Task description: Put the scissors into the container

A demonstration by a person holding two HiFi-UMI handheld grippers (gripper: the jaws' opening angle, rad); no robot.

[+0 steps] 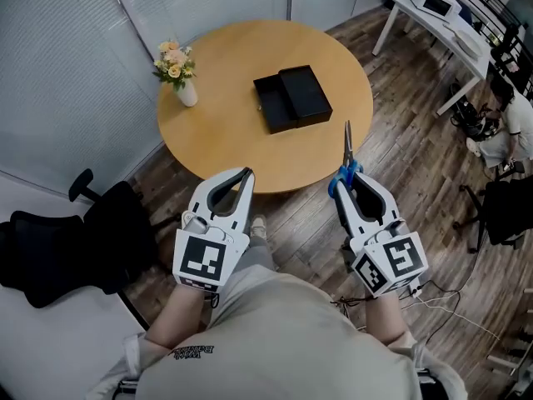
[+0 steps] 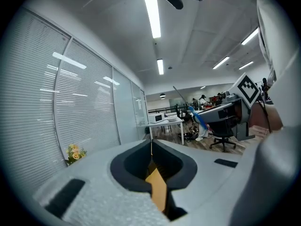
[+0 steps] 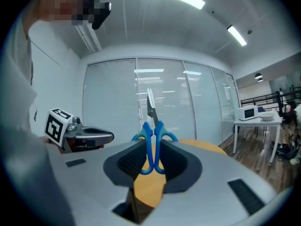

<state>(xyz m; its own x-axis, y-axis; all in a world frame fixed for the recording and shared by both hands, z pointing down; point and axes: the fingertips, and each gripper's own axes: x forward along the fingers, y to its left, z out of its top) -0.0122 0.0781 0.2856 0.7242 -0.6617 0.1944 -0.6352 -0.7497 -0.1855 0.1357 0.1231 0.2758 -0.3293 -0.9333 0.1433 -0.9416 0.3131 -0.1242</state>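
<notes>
Blue-handled scissors (image 1: 346, 163) stand blades up in my right gripper (image 1: 345, 183), which is shut on their handles (image 3: 153, 142); the steel blades (image 3: 150, 106) point away from me. The black container (image 1: 291, 97), an open shallow box, lies near the middle of the round wooden table (image 1: 225, 123), ahead and left of the scissors. My left gripper (image 1: 242, 178) is shut with nothing in it, held over the table's near edge. In the left gripper view its jaws (image 2: 151, 150) meet with no gap.
A white vase of flowers (image 1: 177, 73) stands at the table's left edge. A black office chair (image 1: 75, 240) sits at lower left. A white desk (image 1: 433, 19) with a microwave and a seated person (image 1: 512, 123) are at the right, over wood flooring with cables.
</notes>
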